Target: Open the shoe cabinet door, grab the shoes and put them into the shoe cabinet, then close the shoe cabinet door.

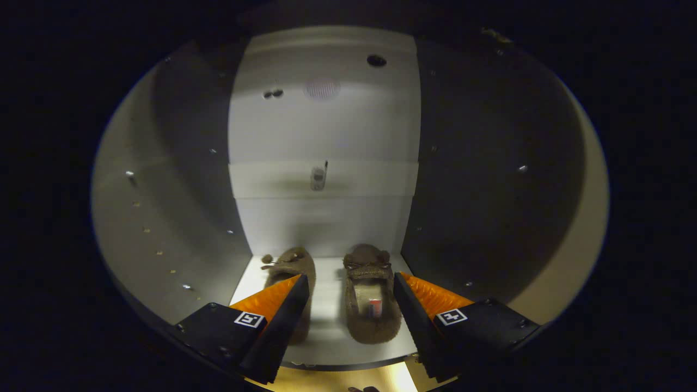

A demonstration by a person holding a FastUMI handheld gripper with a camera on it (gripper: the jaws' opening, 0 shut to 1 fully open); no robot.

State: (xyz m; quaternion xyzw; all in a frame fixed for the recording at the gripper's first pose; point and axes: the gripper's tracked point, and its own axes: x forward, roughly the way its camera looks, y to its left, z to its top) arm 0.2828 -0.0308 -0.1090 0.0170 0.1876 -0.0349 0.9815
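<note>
Through the gripper view I am looking straight into the shoe cabinet (179, 218) — its door must be open, since nothing is blocking the compartment. My hand-held gripper (351, 286) is hovering at the front edge of the cabinet shelf (329, 321) with its fingers spread wide apart, clamping nothing. The two brown fuzzy slippers are already sitting on that shelf, toes pointing at the back panel (324, 130). The left slipper (288, 267) is lying partly behind my left finger; the right slipper (370, 296) is lying between the fingers, nearer the right one, apart from both.

I am judging these slippers as light and soft — plush uppers that will squash and sag rather than slip. If one needs nudging, I would be pinching the side wall of the opening or the heel rim. Closing the door looks like the remaining step.
</note>
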